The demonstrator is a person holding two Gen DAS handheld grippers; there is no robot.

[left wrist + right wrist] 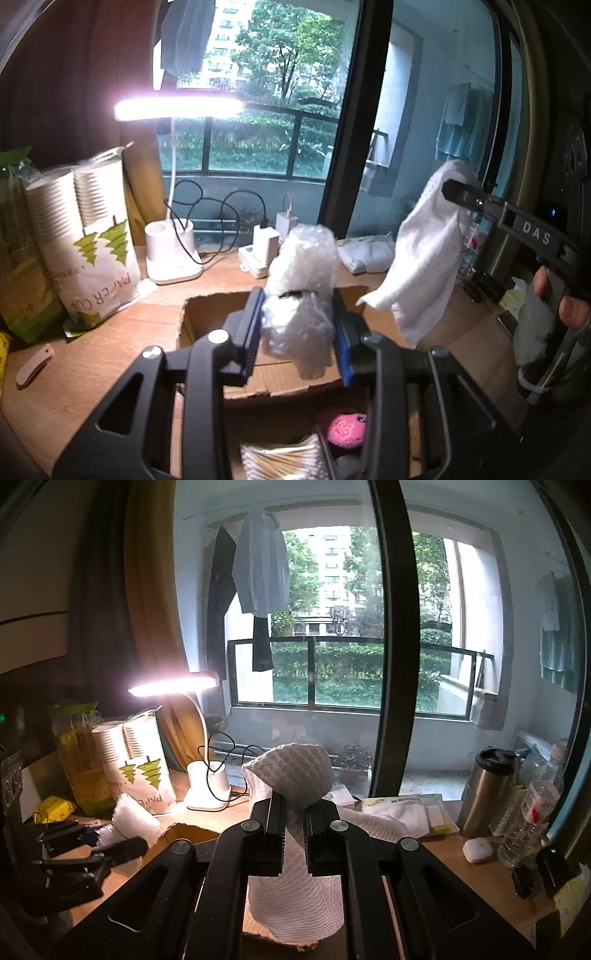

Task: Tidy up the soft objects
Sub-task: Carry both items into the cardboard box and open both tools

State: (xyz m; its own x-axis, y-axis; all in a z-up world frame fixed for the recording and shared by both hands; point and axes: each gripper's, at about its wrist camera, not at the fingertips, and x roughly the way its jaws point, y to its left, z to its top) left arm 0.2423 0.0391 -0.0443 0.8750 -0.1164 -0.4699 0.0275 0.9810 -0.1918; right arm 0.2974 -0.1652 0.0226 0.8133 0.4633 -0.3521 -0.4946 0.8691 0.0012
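My left gripper [299,314] is shut on a wad of clear bubble wrap [303,288] and holds it above an open cardboard box [207,306] on the wooden desk. My right gripper [294,812] is shut on a white waffle-weave cloth [291,886] that hangs down over the box; the cloth also shows in the left wrist view [424,254], held up in the air at the right. The left gripper and its bubble wrap [135,818] show at the left of the right wrist view. A pink soft item [345,430] and a pack of cotton swabs [284,461] lie below the left gripper.
A lit desk lamp [177,107] with a white base [171,251] stands behind the box, with cables and chargers [266,240]. A bag of paper cups [88,240] stands at the left. A steel tumbler [487,790], water bottles [528,819] and a white case [478,850] sit at the right.
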